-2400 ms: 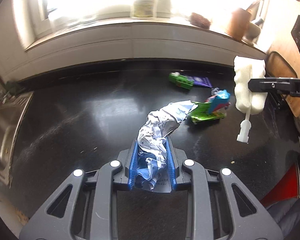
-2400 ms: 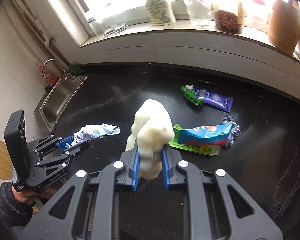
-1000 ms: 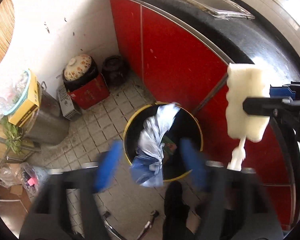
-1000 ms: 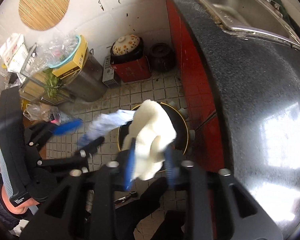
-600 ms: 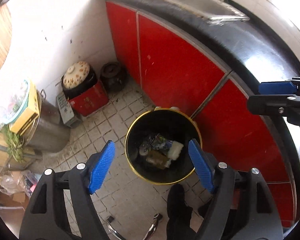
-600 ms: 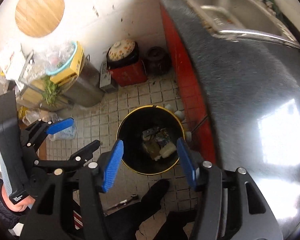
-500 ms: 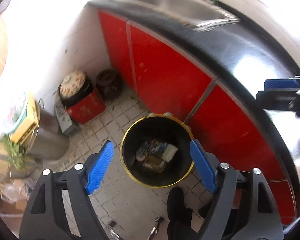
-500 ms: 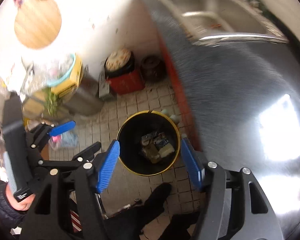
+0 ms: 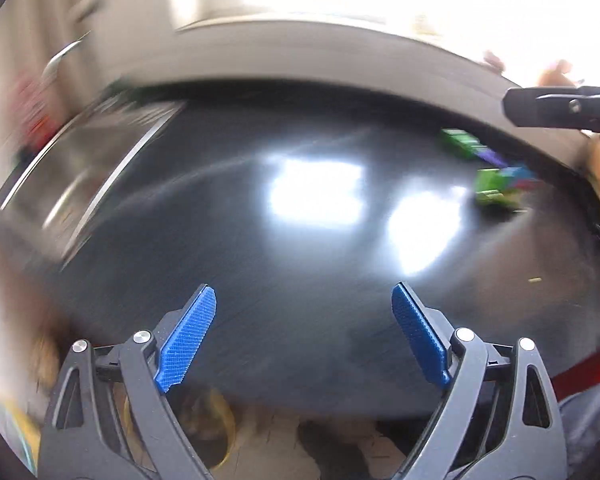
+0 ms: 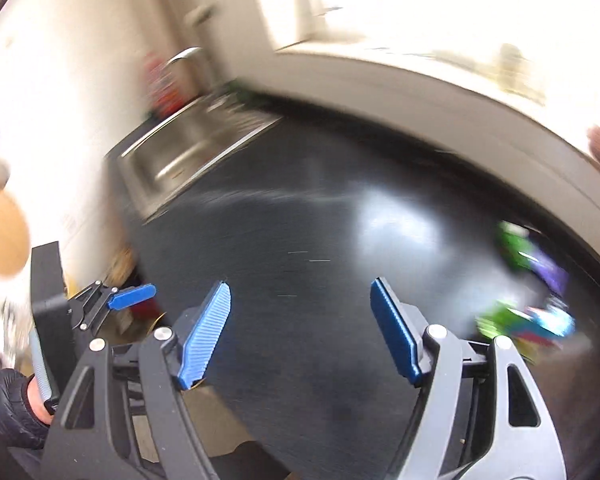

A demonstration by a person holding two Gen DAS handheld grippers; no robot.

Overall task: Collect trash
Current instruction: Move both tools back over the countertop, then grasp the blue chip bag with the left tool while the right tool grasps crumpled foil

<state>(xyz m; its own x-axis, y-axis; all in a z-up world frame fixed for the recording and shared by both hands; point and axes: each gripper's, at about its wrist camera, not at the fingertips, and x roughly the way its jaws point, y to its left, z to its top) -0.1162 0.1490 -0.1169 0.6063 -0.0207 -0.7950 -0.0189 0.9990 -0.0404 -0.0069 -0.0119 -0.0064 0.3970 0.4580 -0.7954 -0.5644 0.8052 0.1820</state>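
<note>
Both views are motion-blurred and look down on the black countertop [image 9: 300,352]. My left gripper [image 9: 303,292] hangs over its near part, jaws opening wide, nothing between the blue pads. My right gripper [image 10: 301,286] is likewise opening and empty. A green and purple tube [image 9: 466,146] and a green and blue wrapper [image 9: 500,190] lie at the counter's far right. The right wrist view shows the same tube [image 10: 532,252] and wrapper [image 10: 528,324] to the right of that gripper. The left gripper [image 10: 116,304] shows at the lower left there, held by a gloved hand [image 10: 8,404].
A steel sink [image 10: 188,152] is set into the counter's left end, also in the left wrist view [image 9: 80,168]. A pale sill and a bright window run along the back. One dark finger [image 9: 560,110] of the right gripper juts in at the upper right. Floor clutter blurs below the counter's edge.
The crumpled wrapper and the white sponge dropped into the bin on the floor. Both grippers then swung up from over the bin to the countertop, and their jaws stand wider apart.
</note>
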